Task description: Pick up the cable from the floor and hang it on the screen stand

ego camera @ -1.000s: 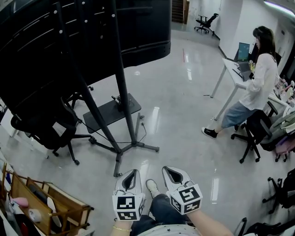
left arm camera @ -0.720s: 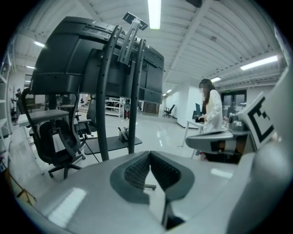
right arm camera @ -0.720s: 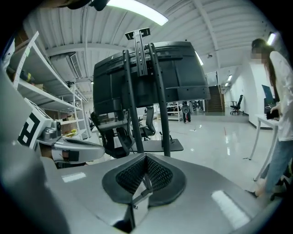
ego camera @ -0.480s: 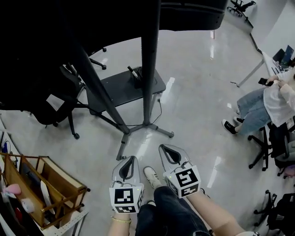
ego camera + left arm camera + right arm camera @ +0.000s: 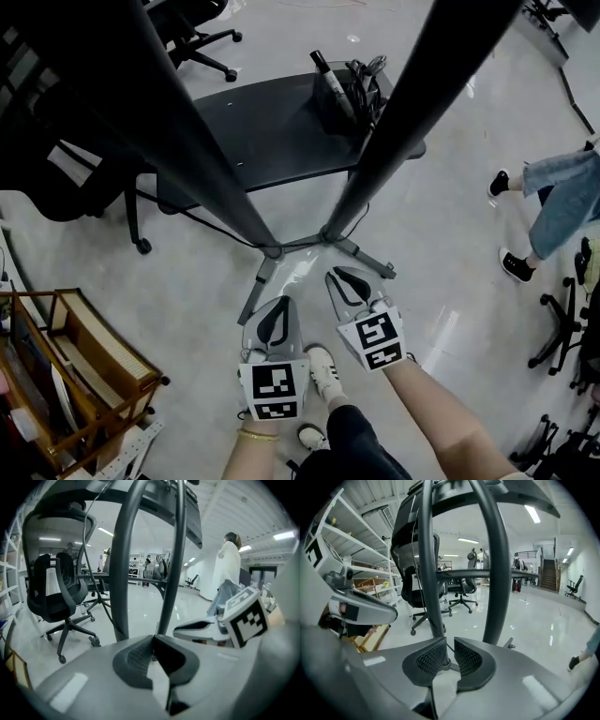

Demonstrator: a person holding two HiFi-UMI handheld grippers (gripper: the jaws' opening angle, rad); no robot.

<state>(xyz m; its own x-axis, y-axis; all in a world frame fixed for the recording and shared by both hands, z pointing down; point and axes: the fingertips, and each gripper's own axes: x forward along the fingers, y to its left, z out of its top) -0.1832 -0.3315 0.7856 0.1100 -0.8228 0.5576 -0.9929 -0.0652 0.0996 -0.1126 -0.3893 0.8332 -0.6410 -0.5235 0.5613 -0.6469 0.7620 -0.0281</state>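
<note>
The screen stand's two dark poles meet their splayed feet (image 5: pixel 281 249) on the floor just ahead of both grippers. Its dark shelf plate (image 5: pixel 272 131) carries a coiled cable bundle (image 5: pixel 364 77). A thin black cable (image 5: pixel 202 223) trails over the floor from the left to the stand's base. My left gripper (image 5: pixel 272 314) (image 5: pixel 153 639) hovers near the feet, shut and empty. My right gripper (image 5: pixel 345 281) (image 5: pixel 450 641) is beside it; its jaws are opening, a narrow gap shows, and nothing is between them.
A black office chair (image 5: pixel 56 173) stands at the left, and a wooden rack (image 5: pixel 84 361) at the lower left. A seated person's legs (image 5: pixel 553 202) are at the right, with chair bases (image 5: pixel 562 342) below them. My own shoe (image 5: pixel 323 370) is under the grippers.
The view has closed in on the stand and tipped down, so both grippers now sit close to its feet. The right jaws have parted slightly.
</note>
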